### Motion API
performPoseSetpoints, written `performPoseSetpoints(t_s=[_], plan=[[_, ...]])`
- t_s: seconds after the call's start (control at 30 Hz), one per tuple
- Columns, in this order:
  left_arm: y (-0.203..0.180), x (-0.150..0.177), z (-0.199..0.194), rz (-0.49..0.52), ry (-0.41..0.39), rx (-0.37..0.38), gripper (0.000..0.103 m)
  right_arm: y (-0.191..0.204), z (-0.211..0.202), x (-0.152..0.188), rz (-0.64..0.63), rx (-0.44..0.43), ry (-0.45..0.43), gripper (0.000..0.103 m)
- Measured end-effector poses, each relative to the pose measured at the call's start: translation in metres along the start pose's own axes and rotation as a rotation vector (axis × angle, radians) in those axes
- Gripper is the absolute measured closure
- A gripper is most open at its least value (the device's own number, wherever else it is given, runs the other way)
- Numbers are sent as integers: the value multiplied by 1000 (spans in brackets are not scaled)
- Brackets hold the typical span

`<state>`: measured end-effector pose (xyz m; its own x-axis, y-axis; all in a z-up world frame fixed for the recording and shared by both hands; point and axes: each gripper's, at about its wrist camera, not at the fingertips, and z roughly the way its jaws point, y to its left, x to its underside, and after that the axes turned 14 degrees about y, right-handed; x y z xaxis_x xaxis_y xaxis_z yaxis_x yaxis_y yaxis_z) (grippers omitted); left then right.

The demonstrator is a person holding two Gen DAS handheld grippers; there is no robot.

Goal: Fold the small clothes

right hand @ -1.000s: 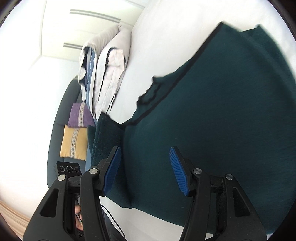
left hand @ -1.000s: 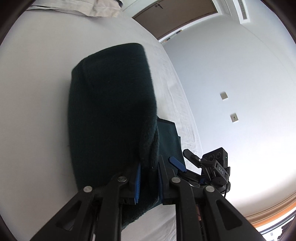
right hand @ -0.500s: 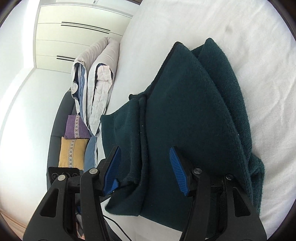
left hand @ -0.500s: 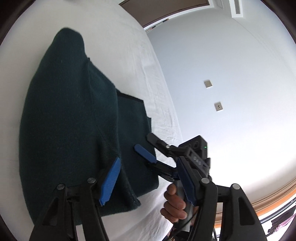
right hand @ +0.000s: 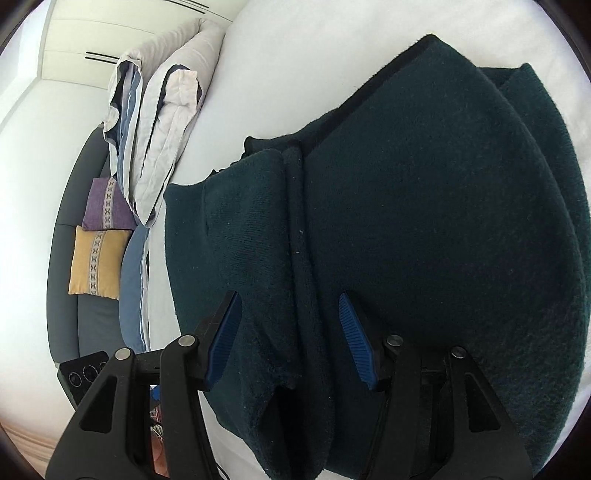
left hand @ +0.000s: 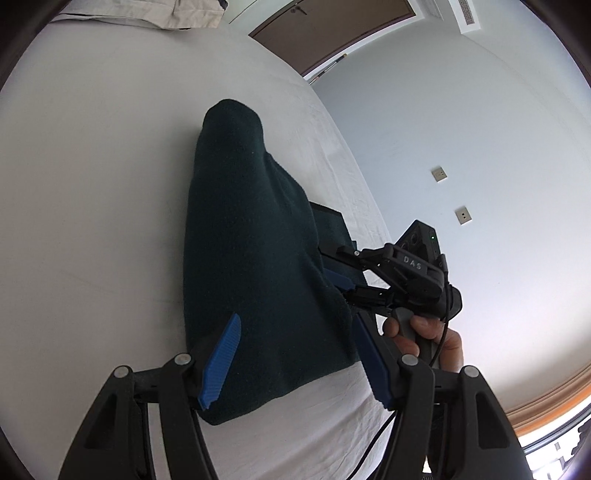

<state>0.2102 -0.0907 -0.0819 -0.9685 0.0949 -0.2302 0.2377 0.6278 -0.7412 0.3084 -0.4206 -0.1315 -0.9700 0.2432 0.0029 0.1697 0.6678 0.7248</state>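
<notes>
A dark green knitted garment lies folded in layers on the white bed. My left gripper hovers open over its near end, blue pads clear of the cloth on both sides. In the right wrist view the garment fills the frame, its black-trimmed edge running towards me. My right gripper is open above that edge; a ridge of cloth lies between the pads without being pinched. A hand holds the right gripper at the garment's right side in the left wrist view.
A folded white and blue duvet lies at the bed's far left. Beyond it stands a dark sofa with a purple cushion and a yellow cushion. A beige cloth lies at the bed's far end, near a brown door.
My left gripper let go of the garment and opened wide. The garment, held up before, has dropped into a folded stack on the bed. The right gripper stayed open, now over the garment's edge.
</notes>
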Motion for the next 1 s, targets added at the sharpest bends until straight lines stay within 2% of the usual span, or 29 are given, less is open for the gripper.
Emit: performPoseSetpoints(t_s=[0.2, 0.33, 0.37, 0.47, 0.7, 1.0], plan=[[10, 4, 11, 6, 15, -9, 38, 17, 6, 1, -56, 9, 29, 52], [15, 9, 11, 4, 18, -16, 38, 25, 22, -4, -63, 73, 67, 72], [15, 9, 11, 4, 20, -19, 38, 26, 24, -5, -64, 90, 63, 81], [13, 9, 9, 5, 21, -26, 38, 27, 20, -5, -72, 104, 47, 87], [2, 4, 14, 23, 20, -30, 38, 21, -21, 5, -112, 125, -31, 90], [-14, -8, 11, 91, 44, -62, 38, -11, -85, 11, -85, 218, -106, 90]])
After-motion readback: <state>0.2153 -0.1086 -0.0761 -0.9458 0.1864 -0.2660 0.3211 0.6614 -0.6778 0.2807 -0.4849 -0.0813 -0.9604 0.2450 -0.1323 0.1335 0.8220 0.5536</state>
